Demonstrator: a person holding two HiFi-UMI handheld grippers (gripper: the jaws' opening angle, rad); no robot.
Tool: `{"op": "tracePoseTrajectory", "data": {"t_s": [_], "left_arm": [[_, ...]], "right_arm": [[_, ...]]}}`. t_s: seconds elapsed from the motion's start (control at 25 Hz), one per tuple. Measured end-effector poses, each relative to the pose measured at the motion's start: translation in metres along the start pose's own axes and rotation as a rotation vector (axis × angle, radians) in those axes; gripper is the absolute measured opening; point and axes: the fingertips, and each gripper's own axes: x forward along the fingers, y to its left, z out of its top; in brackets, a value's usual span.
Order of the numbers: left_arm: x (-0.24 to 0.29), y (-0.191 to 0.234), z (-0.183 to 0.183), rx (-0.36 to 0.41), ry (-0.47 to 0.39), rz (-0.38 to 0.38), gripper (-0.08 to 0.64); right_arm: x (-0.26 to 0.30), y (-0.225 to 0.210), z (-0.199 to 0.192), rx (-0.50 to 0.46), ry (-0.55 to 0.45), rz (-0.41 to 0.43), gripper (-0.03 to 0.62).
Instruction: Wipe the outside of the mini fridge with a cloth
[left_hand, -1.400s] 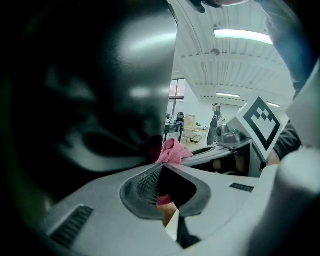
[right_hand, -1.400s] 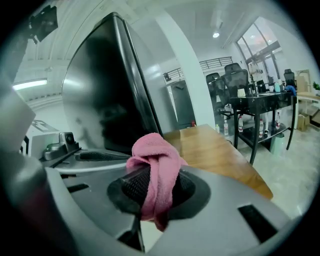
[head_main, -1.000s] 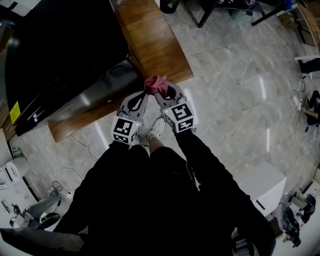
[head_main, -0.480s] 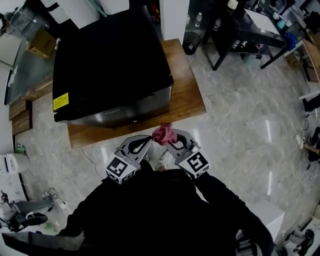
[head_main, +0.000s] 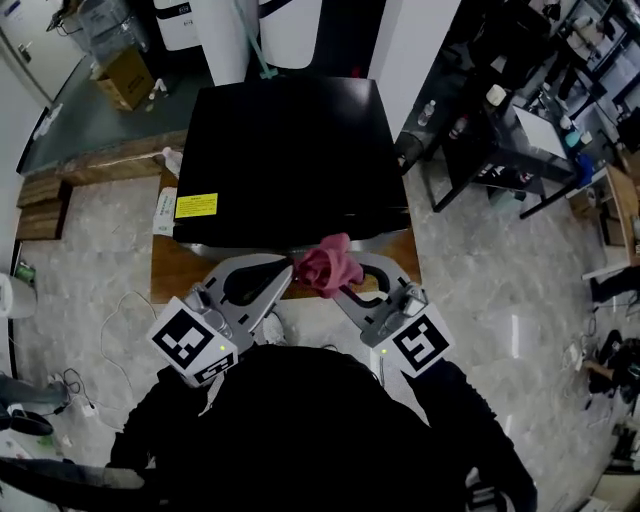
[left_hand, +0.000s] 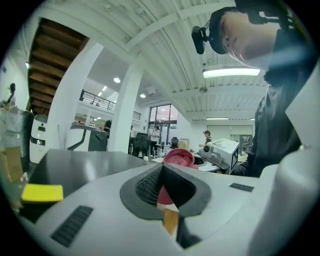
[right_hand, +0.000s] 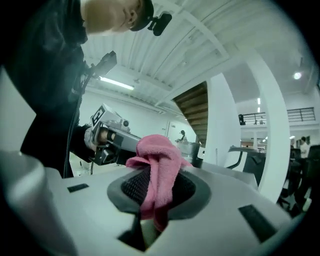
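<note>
Close under the head camera, both claws are raised side by side. The right claw (head_main: 341, 284) pinches a pink cloth (head_main: 328, 264). The right gripper view alone shows the cloth (right_hand: 156, 170) draped down between the pads (right_hand: 134, 186) of this claw (right_hand: 155, 181). The left claw (head_main: 288, 270) is pressed together at its tips, just beside the cloth. The left gripper view shows this claw (left_hand: 161, 171) gripping nothing. Just beyond, a narrow strip of wooden platform (head_main: 180, 280) shows before the front edge of the black mini fridge (head_main: 285, 150). A yellow label (head_main: 196, 205) sits at its front left corner. Bare floor (head_main: 90, 260) lies open to the left, and a black desk (head_main: 500, 150) crowds the right.
</note>
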Motion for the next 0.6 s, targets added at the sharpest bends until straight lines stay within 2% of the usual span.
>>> {"op": "tracePoseTrajectory", "data": {"t_s": [0.08,0.16,0.32,0.44,0.6], "left_arm": [[-0.013,0.028,0.038,0.052,-0.034,0.046,0.002],[-0.025,0.057,0.069,0.103,-0.062,0.094,0.002],[-0.047,0.105,0.116,0.16,-0.12,0.149,0.002],[-0.06,0.145,0.139,0.185,-0.152,0.181,0.002],[-0.062,0.206,0.15,0.226,-0.134,0.25,0.002]], "right_arm": [[0.022,-0.013,0.035,-0.048,0.023,0.027,0.089],[0.046,-0.025,0.066,-0.136,0.057,0.049,0.089],[0.095,-0.04,0.114,-0.27,0.133,0.061,0.091],[0.135,-0.046,0.138,-0.295,0.194,0.078,0.092],[0.197,-0.069,0.151,-0.298,0.302,0.111,0.092]]}}
